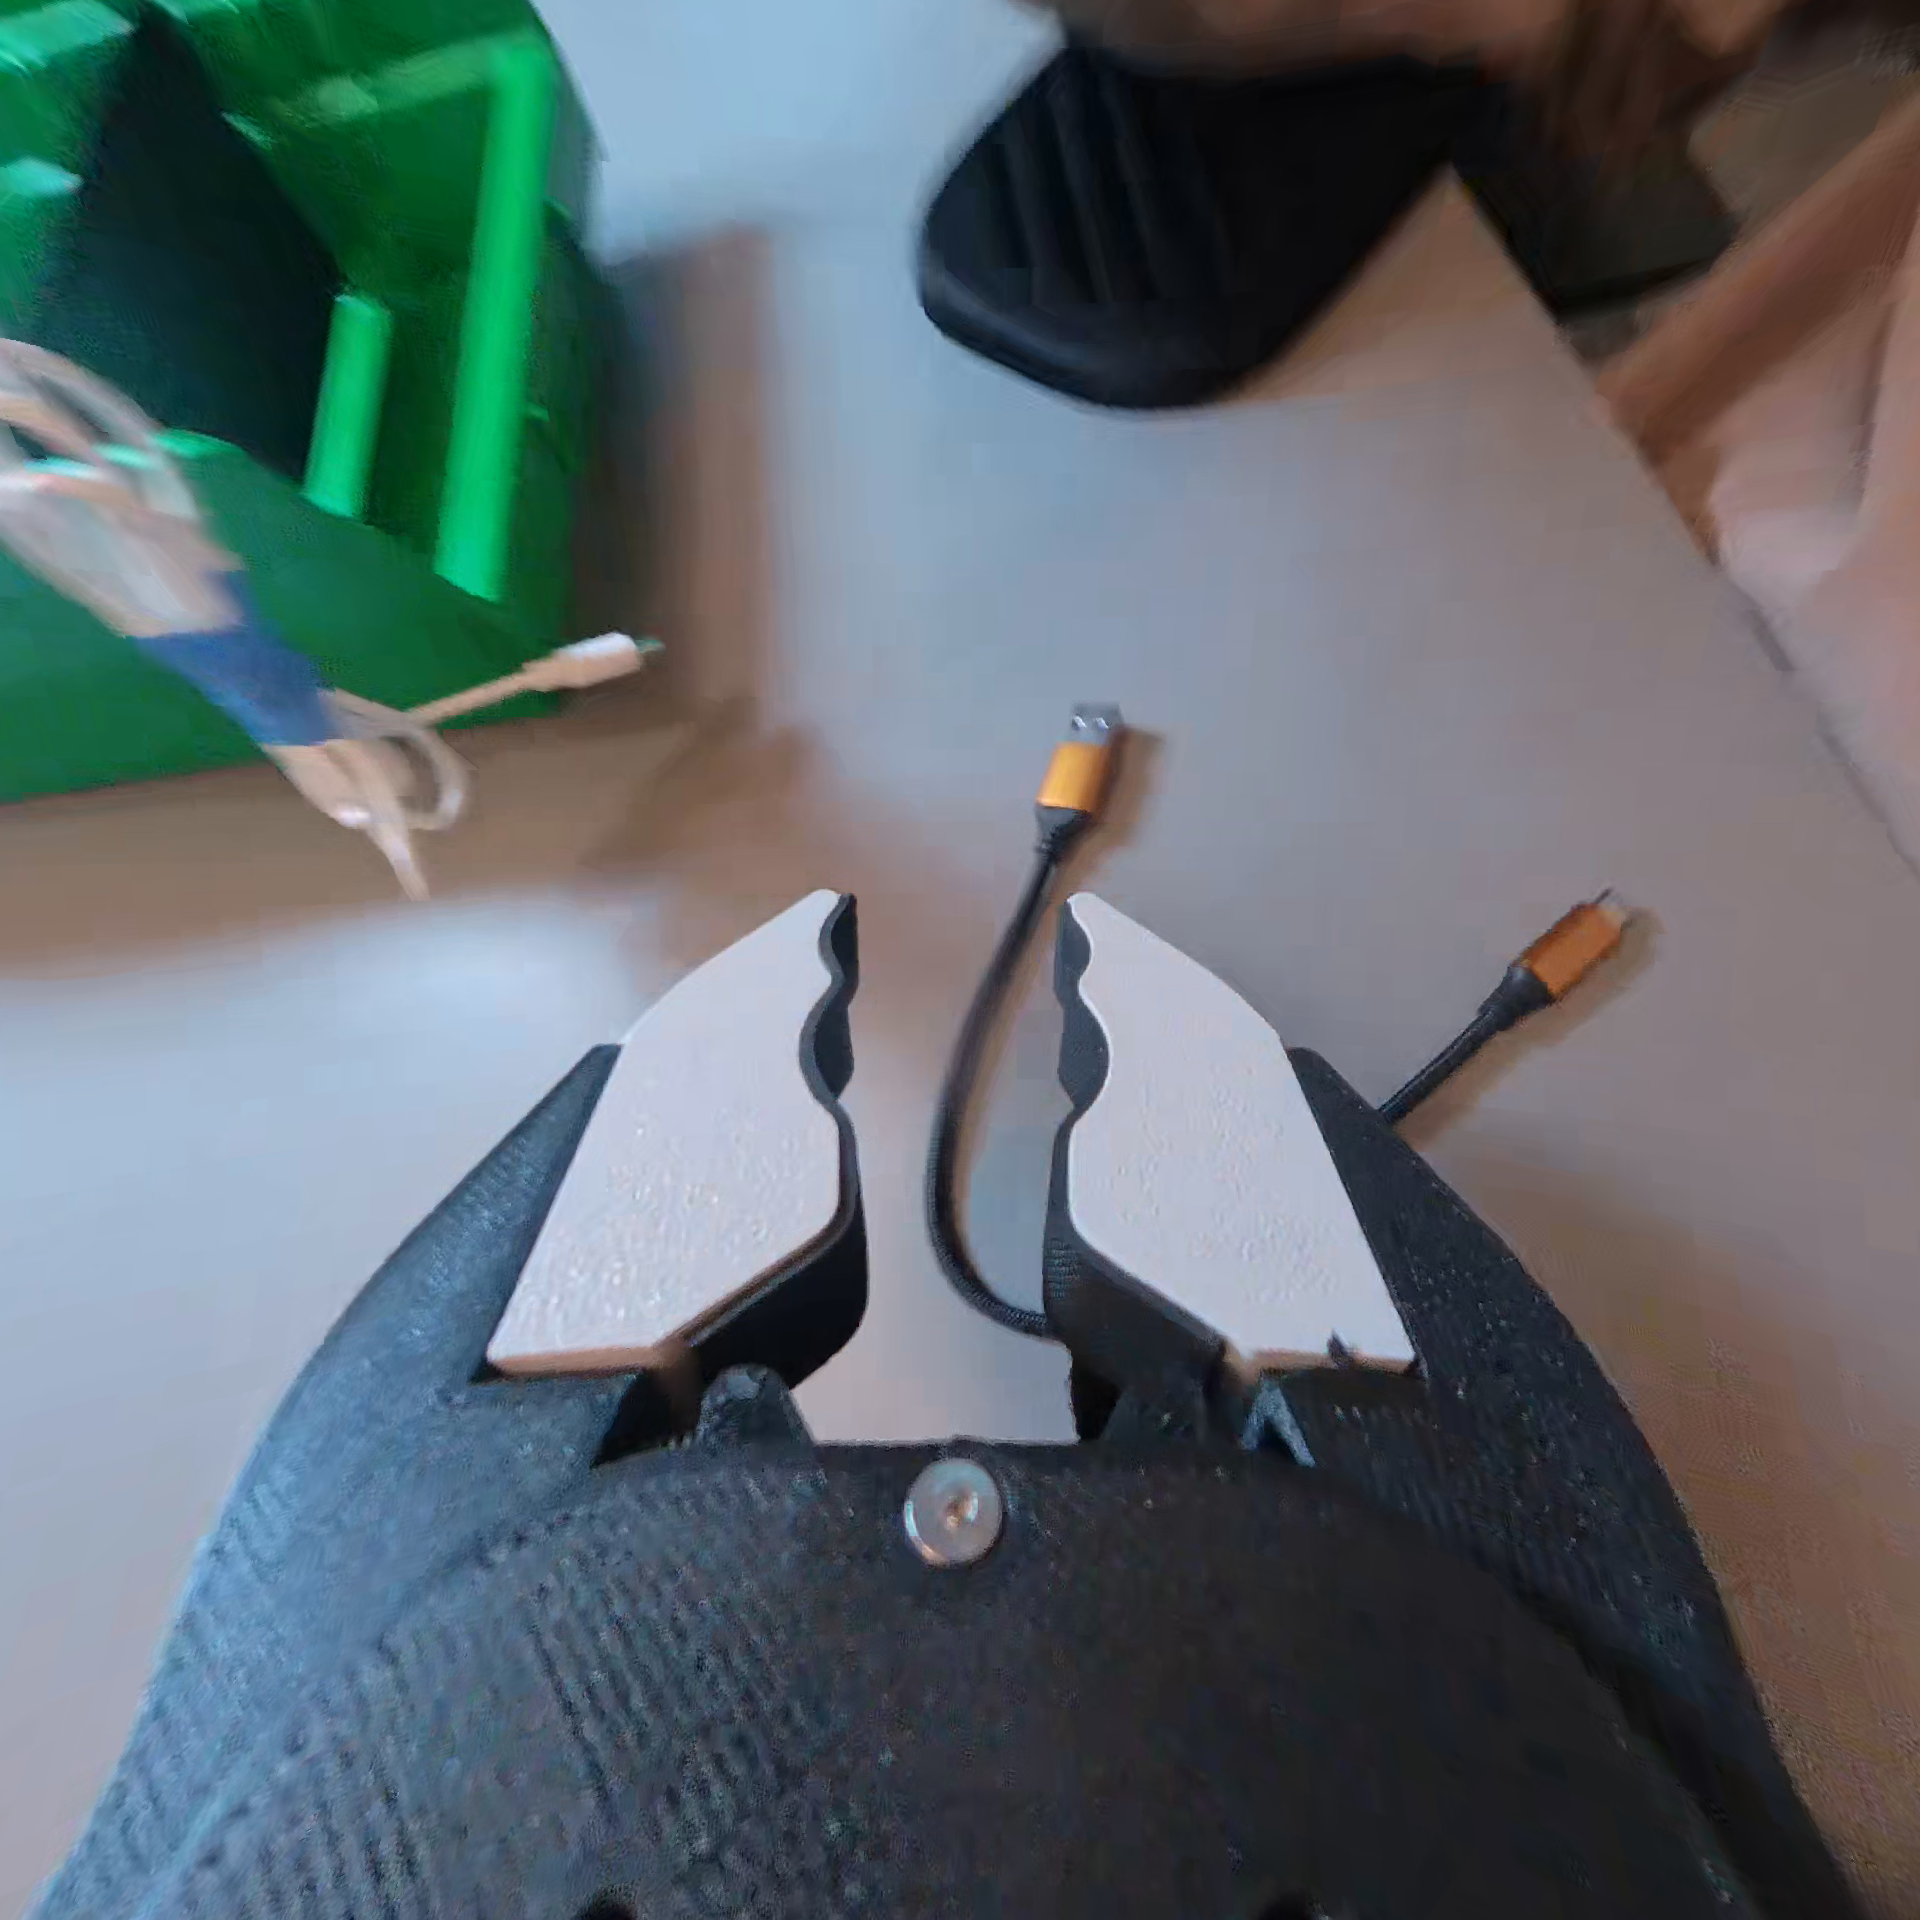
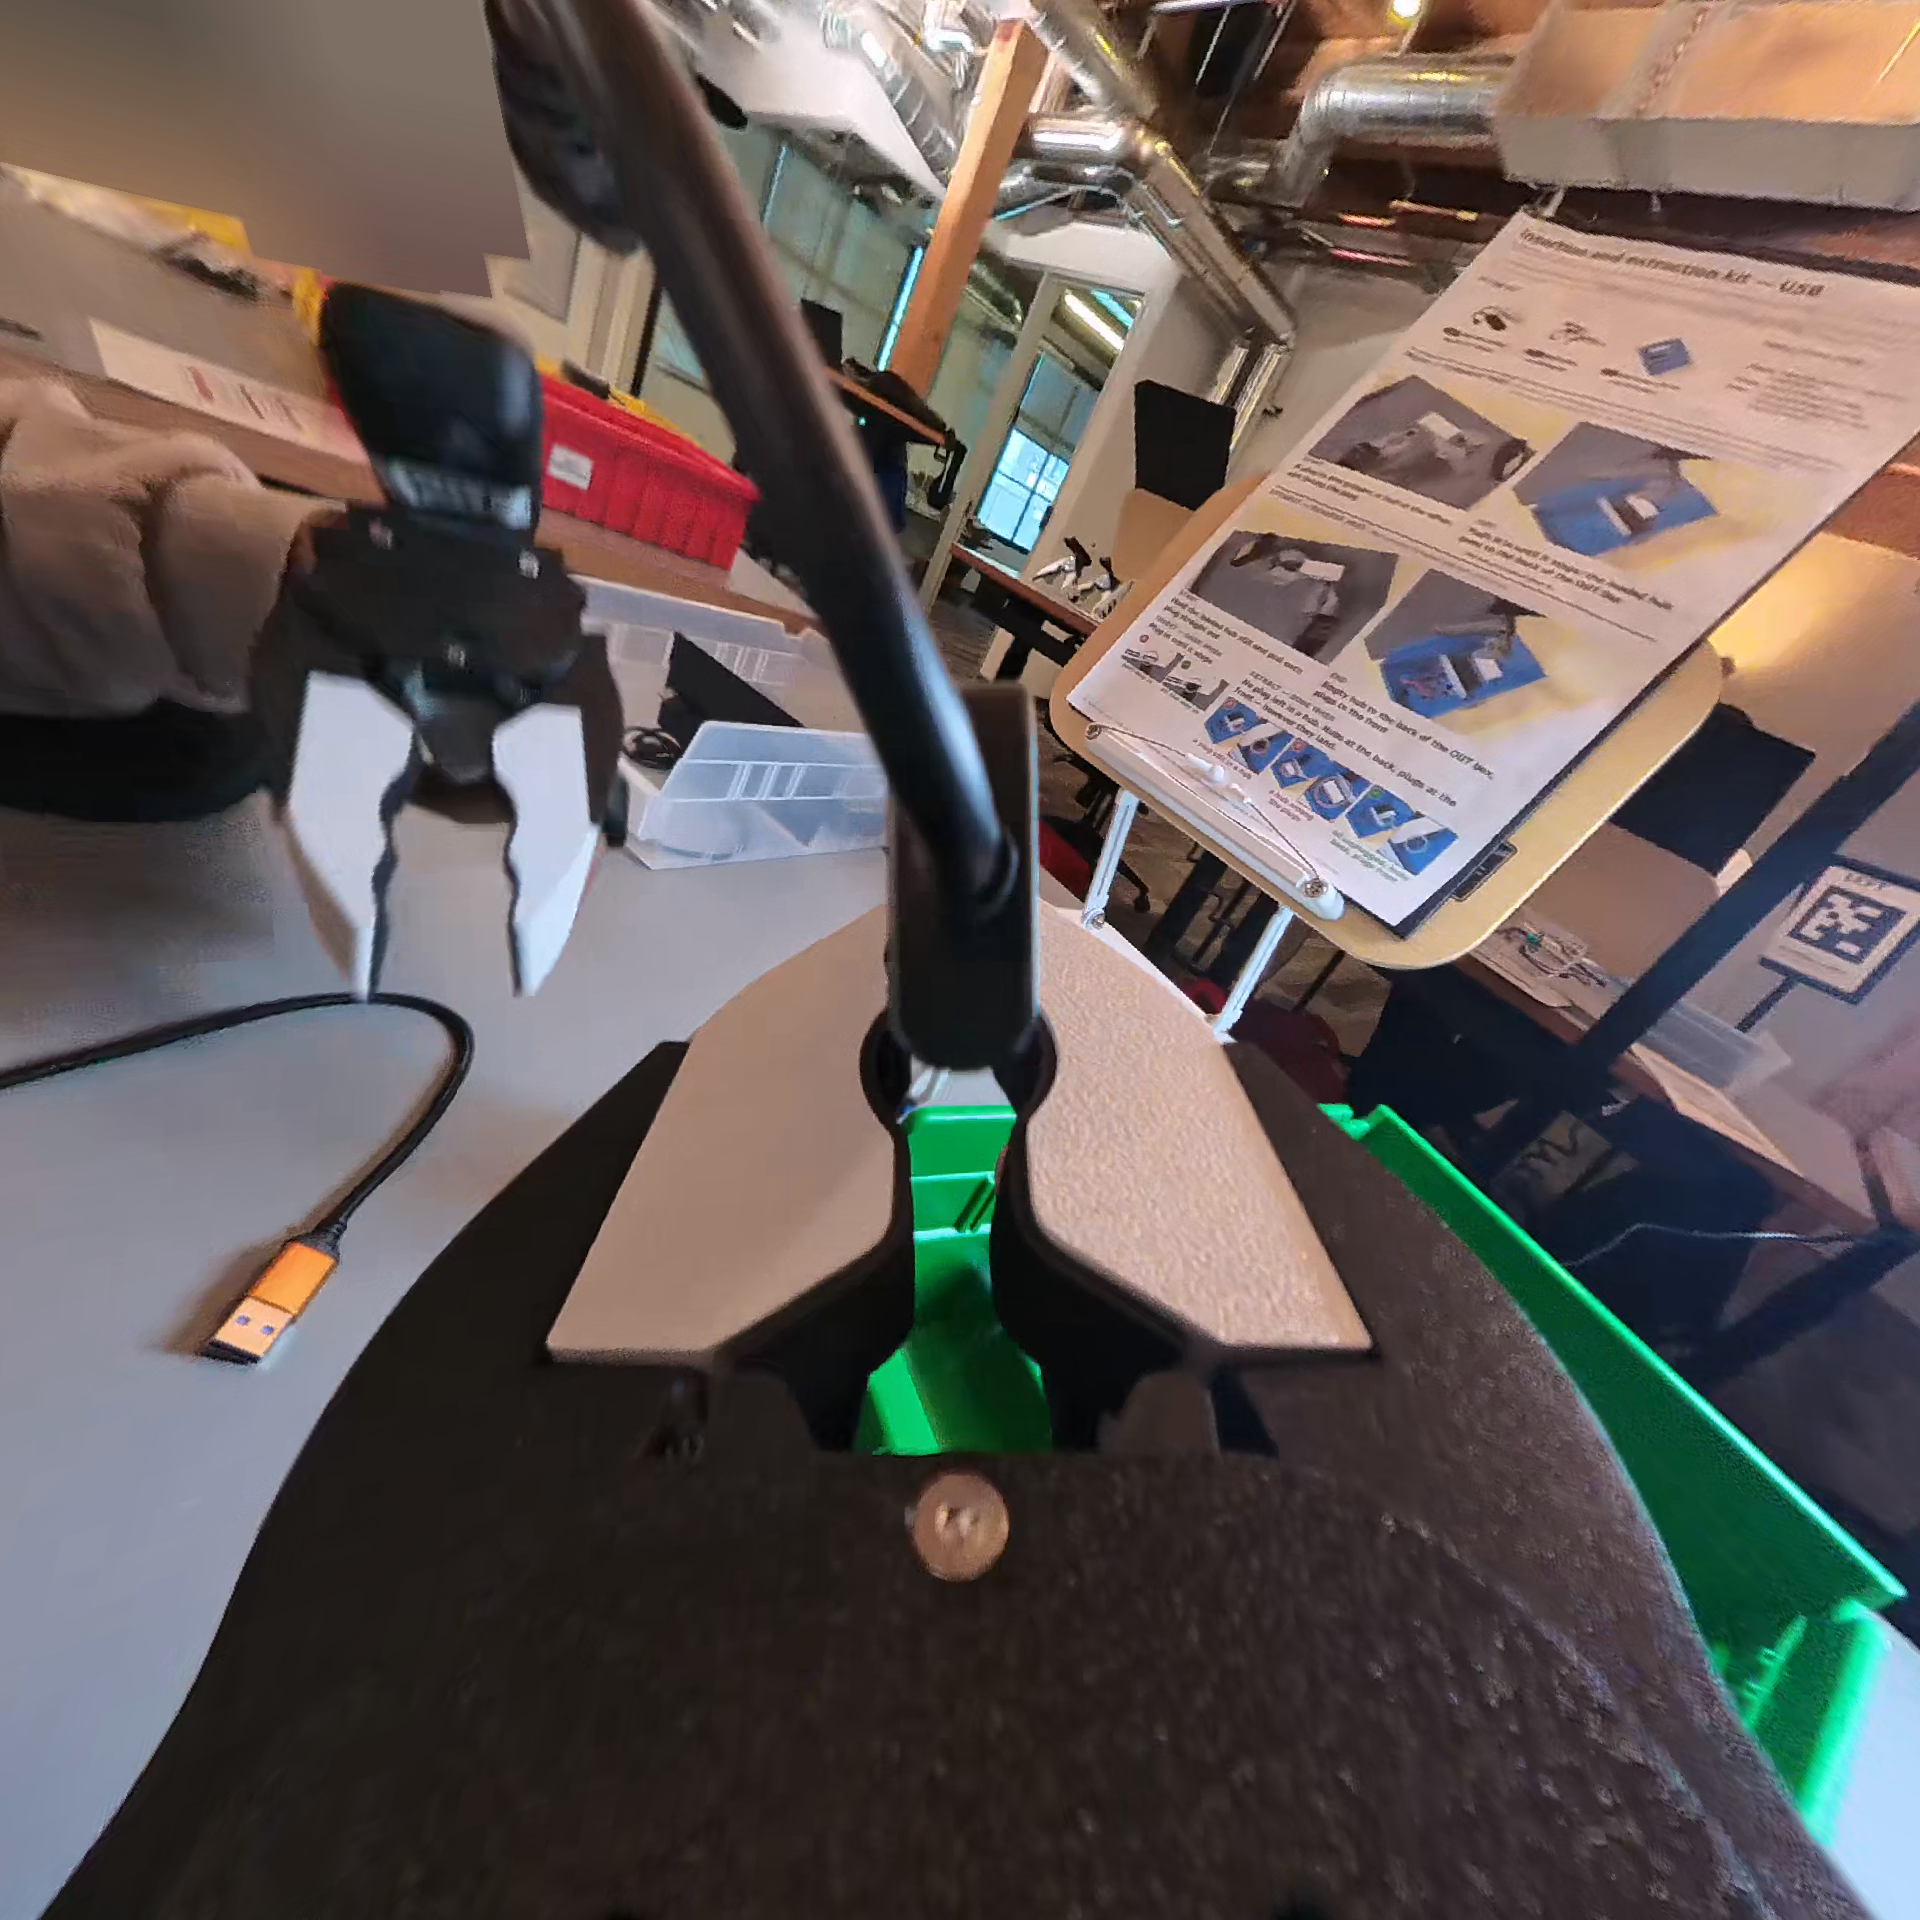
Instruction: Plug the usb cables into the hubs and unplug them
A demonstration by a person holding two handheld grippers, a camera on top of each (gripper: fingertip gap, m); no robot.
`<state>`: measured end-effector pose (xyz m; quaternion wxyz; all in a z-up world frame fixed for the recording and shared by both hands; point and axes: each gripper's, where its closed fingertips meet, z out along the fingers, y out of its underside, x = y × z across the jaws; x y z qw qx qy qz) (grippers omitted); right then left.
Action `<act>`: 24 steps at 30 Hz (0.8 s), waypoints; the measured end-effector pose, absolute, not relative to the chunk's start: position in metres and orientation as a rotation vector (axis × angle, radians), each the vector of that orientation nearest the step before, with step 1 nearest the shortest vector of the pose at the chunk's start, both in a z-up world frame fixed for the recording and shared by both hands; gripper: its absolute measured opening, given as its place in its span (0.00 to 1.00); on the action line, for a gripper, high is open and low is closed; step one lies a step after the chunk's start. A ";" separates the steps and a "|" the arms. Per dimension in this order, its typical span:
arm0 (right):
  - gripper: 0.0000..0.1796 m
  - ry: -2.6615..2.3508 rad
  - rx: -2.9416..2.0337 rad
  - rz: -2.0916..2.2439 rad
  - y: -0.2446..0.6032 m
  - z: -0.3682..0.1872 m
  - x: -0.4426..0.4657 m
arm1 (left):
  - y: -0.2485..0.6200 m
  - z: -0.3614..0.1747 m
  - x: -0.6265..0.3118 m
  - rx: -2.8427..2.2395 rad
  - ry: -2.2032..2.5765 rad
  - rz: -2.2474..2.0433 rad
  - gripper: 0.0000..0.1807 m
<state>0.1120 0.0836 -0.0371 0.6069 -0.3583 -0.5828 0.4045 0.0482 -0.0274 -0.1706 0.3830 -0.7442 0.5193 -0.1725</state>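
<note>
Left wrist view first: the left gripper (image 1: 956, 925) had its fingers a fair bit apart with nothing pinched between them, hovering over the grey table (image 1: 1351, 623). A black braided cable (image 1: 961, 1122) ran through the gap between the fingers without touching either one as far as I could see, and its orange USB-A plug (image 1: 1081, 764) lay just past the fingertips, slightly toward the right finger. The cable's smaller orange plug (image 1: 1569, 951) sat out beyond the right finger, on the table. Off past the left finger was a green bin (image 1: 364, 312), pretty blurred, with a bundle of white cables (image 1: 384, 758) hanging in front of it. A black slide sandal (image 1: 1195, 239) was far ahead at the table's edge.

Right wrist view: the right gripper (image 2: 961, 997) was clamped tight on a black plug (image 2: 961, 914) whose thick black cord (image 2: 748, 395) swept up and away to the left. Under the fingers was the green bin (image 2: 1621, 1351). Out past the left finger, the left gripper (image 2: 447, 977) hung over the table with its fingers parted, and the orange USB-A plug (image 2: 270, 1314) lay on the table nearer to the camera. Past the right finger stood an instruction sheet (image 2: 1455, 582) on a stand. I couldn't make out a hub in either view.
</note>
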 end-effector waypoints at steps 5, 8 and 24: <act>0.06 -1.369 -0.836 0.933 0.081 -0.045 0.108 | -0.030 -0.208 0.080 -1.955 1.503 -0.462 0.19; 0.06 -1.380 -0.838 0.935 0.079 -0.049 0.105 | -0.026 -0.224 0.089 -2.003 1.612 -0.403 0.19; 0.06 -1.439 -0.674 0.868 0.054 -0.051 0.107 | -0.029 -0.129 0.078 -1.711 1.247 -0.690 0.08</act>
